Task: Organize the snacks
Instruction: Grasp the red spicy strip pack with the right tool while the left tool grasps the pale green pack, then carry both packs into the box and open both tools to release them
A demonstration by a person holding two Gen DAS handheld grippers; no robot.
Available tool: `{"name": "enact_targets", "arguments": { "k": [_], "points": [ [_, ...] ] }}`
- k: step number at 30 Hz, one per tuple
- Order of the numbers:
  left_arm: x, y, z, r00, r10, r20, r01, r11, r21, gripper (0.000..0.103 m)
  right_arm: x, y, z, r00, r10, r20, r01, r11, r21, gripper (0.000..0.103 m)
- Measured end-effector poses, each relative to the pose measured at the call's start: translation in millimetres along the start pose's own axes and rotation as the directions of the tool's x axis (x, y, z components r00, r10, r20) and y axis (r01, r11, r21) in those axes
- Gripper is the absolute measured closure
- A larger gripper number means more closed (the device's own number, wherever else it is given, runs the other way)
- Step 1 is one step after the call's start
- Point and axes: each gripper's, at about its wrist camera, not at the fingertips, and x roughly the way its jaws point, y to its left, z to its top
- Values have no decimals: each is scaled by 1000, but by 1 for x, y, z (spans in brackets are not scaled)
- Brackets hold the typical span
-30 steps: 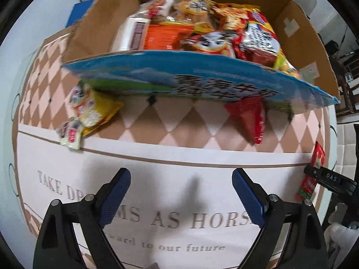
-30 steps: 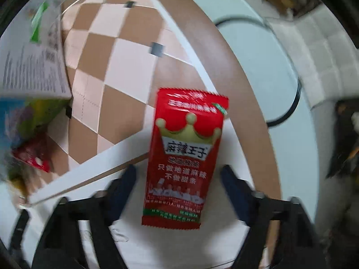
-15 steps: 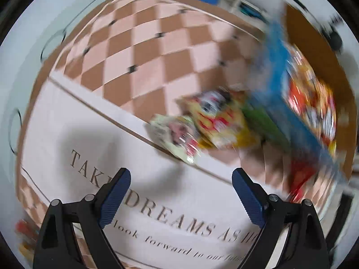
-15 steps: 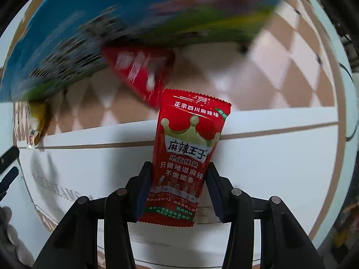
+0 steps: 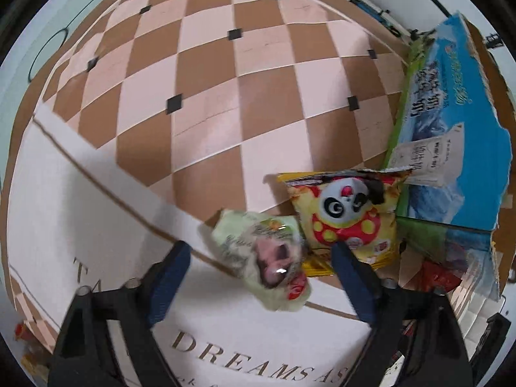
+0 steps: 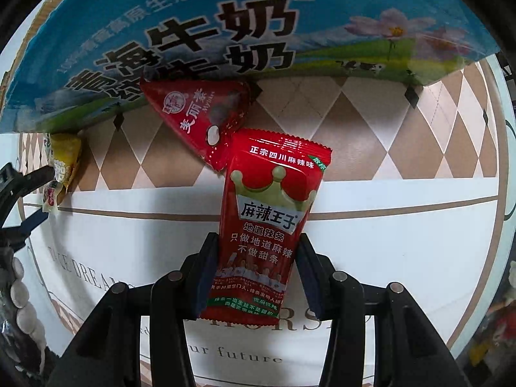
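My left gripper [image 5: 259, 253] points straight down over a pale green snack packet [image 5: 254, 242] lying on the tablecloth. Its jaws are closing with the packet between them, and the blue pads [image 5: 175, 267] stand clear of it. A yellow panda snack bag [image 5: 348, 213] lies just beyond, against the blue milk carton box [image 5: 451, 122]. My right gripper [image 6: 258, 267] is shut on a red spicy-strip packet [image 6: 271, 213], held upright above the cloth. Behind it a red triangular packet [image 6: 200, 119] lies partly under the box's blue flap [image 6: 225, 25].
The checkered brown and pink tablecloth [image 5: 206, 74] has a white band with lettering [image 6: 403, 258]. A small yellow packet [image 6: 64, 158] lies at the left beside the other gripper's black frame [image 6: 16, 190]. More red wrappers [image 5: 438, 277] sit under the box flap.
The left gripper swung from facing the box to above the pale green packet and its jaws narrowed. The right gripper closed on the red packet and carried it toward the box.
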Motion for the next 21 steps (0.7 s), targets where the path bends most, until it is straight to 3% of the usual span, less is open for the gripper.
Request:
{"name": "enact_targets", "arguments": {
  "k": [1, 2, 5, 12, 16, 21],
  "points": [
    [1, -1, 0, 1000, 3, -2, -3, 1000, 9, 42, -2, -2, -7, 1000, 0, 0, 0, 1000, 0, 53],
    [3, -2, -1, 1000, 2, -13, -2, 1000, 15, 49, -5, -2, -9, 1000, 0, -1, 0, 1000, 0, 53],
    [3, -1, -5, 1000, -9, -14, 9, 1000, 23, 53, -5, 5, -4, 1000, 4, -7, -4, 1000, 3, 53],
    [-1, -4, -42, 999, 10, -48, -6, 997, 80, 57, 14, -1, -5, 999, 23, -32, -24, 1000, -8, 53],
    [-2, -5, -85, 996, 5, -86, 5, 993, 118, 57, 19, -10, -17, 998, 35, -61, -36, 999, -23, 53],
    [-5, -12, -113, 996, 15, -86, 1, 983, 183, 56, 24, -18, -34, 997, 21, -80, -25, 999, -45, 53]
  ]
}}
